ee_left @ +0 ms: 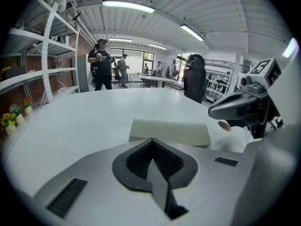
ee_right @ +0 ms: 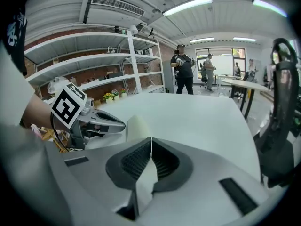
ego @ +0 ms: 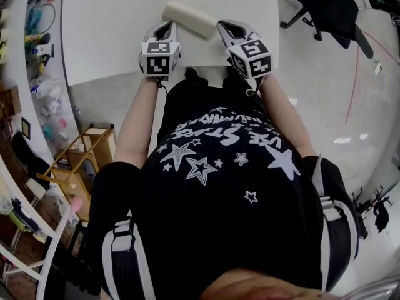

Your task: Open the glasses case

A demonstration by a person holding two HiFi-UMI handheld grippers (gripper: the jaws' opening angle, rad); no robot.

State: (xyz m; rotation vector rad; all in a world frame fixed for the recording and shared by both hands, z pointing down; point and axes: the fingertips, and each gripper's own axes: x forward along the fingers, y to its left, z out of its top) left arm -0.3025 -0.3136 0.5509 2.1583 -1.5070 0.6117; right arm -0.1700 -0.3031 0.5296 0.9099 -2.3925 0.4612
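Observation:
A cream, closed glasses case [ego: 189, 19] lies slanted on the white table [ego: 112, 17] near its front edge. My left gripper [ego: 166, 27] hovers just left of the case and my right gripper [ego: 225, 26] just right of it. Neither touches it. In the left gripper view the jaws [ee_left: 151, 139] meet with nothing between them, and the case [ee_left: 170, 131] lies right beyond their tip, with the right gripper [ee_left: 225, 109] on the far side. In the right gripper view the jaws [ee_right: 151, 138] are also shut and empty, the case's end [ee_right: 136, 125] showing just ahead.
White shelving [ego: 37, 55] with small items runs along the left, with a wooden rack [ego: 81, 161] below it. A black office chair [ego: 325, 8] stands right of the table. Two people [ee_left: 101, 62] stand far behind the table, near more desks.

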